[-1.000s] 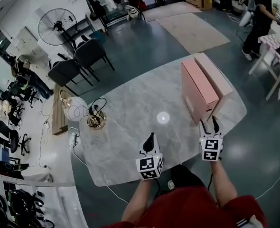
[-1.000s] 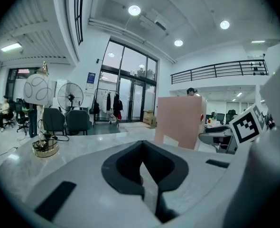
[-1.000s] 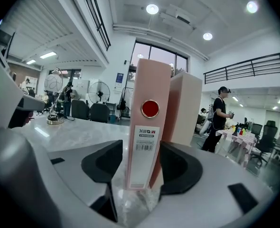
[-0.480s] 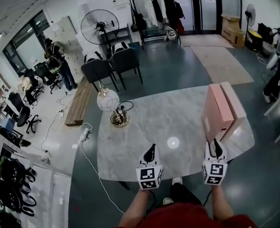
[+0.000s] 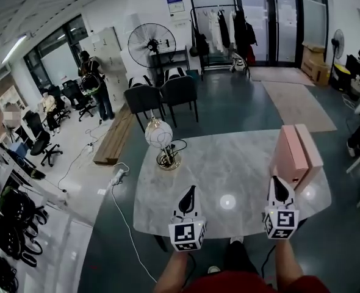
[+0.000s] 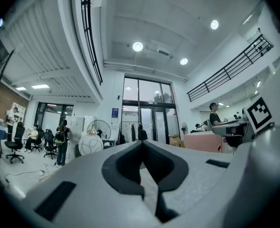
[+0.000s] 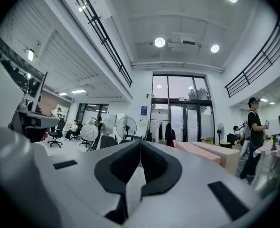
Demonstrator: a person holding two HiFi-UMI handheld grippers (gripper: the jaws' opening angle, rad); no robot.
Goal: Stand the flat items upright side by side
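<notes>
Two flat pink boxes (image 5: 291, 154) (image 5: 310, 146) stand upright side by side on the right of the marble table (image 5: 198, 176). My right gripper (image 5: 280, 188) hangs over the table's near edge, just short of the boxes and apart from them. Its jaws have just been closing and are now shut with nothing between them. My left gripper (image 5: 189, 195) is shut and empty over the near middle of the table. Each gripper view shows closed pads: left gripper (image 6: 142, 144), right gripper (image 7: 140, 144). The boxes (image 7: 201, 151) lie ahead to the right in the right gripper view.
A globe lamp (image 5: 158, 133) with coiled cable stands at the table's far left corner. Dark chairs (image 5: 162, 96) and a standing fan (image 5: 151, 41) lie beyond it. People and office chairs occupy the far left (image 5: 91, 78). A clothes rack (image 5: 219, 26) stands by the glass doors.
Both grippers have risen and drawn back from the pink boxes. The right gripper's jaws, open a second ago, have shut. The head view has tilted up, showing more of the room.
</notes>
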